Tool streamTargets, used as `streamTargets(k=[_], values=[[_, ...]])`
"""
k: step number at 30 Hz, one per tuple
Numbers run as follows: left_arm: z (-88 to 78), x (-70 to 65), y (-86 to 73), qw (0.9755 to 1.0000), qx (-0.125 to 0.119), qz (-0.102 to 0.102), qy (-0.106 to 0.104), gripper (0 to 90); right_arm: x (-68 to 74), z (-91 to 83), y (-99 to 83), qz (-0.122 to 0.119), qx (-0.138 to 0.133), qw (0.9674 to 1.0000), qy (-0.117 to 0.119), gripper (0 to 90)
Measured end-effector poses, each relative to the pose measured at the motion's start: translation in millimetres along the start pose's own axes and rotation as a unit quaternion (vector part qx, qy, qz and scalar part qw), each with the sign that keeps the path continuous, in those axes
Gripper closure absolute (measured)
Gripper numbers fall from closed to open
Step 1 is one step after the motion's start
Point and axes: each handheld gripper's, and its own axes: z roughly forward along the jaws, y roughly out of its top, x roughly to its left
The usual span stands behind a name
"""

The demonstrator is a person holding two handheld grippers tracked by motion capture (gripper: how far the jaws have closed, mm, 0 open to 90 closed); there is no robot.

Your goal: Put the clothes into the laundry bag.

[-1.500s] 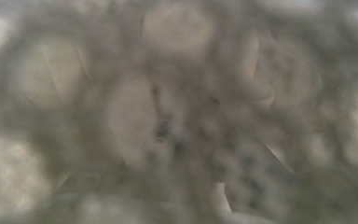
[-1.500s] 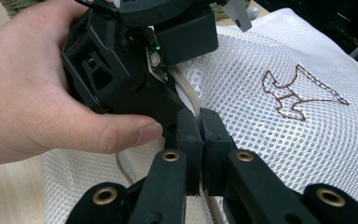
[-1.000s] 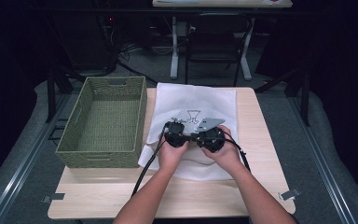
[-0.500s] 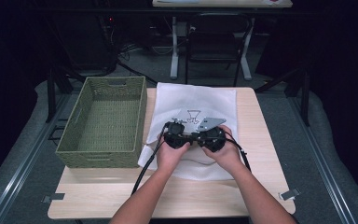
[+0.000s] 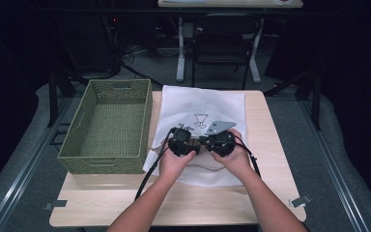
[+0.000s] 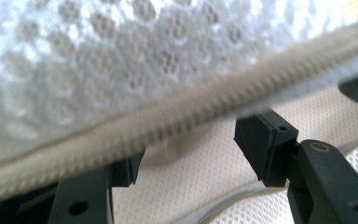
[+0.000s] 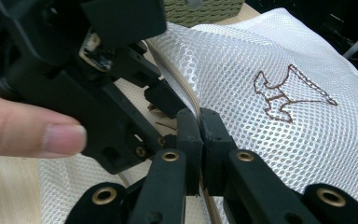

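Observation:
A white mesh bag (image 5: 207, 104) with a brown stitched figure (image 7: 289, 95) lies flat on the table. My right gripper (image 7: 199, 122) is shut on the bag's beige zipper edge (image 7: 186, 95). Right beside it is my left gripper (image 5: 182, 141), whose jaws have just been opening. In the left gripper view that gripper (image 6: 191, 151) stands open with the zipper band (image 6: 177, 119) running across its jaws, and no pad presses on it. In the high view both hands hold the grippers close together over the bag's near half, the right gripper (image 5: 220, 140) under its grey plate.
An empty green woven basket (image 5: 107, 126) stands on the table's left side, touching the bag's left edge. Bare wooden tabletop (image 5: 212, 203) lies in front of the bag. A chair and desk legs stand beyond the far edge.
My left gripper has shifted slightly beside the right one. The right gripper and the bag lie as before.

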Motion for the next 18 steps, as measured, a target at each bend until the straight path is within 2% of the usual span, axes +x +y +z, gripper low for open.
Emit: streamTargets(k=[6, 14, 18], values=[[-9.1, 1.6, -6.2, 0.9999, 0.003, 0.009, -0.009, 45.1, -1.1, -0.8, -0.1, 0.002, -0.001, 1.0, 0.001, 88.2], [-25.5, -1.1, -15.7, 0.999, 0.008, 0.042, -0.015, 45.8, -1.8, -1.3, -0.2, 0.003, -0.002, 1.0, -0.001, 88.1], [-32.5, -1.6, -19.7, 0.9983, 0.007, 0.05, -0.028, 47.3, -2.0, -1.1, -0.2, 0.004, -0.002, 1.0, -0.001, 88.1]])
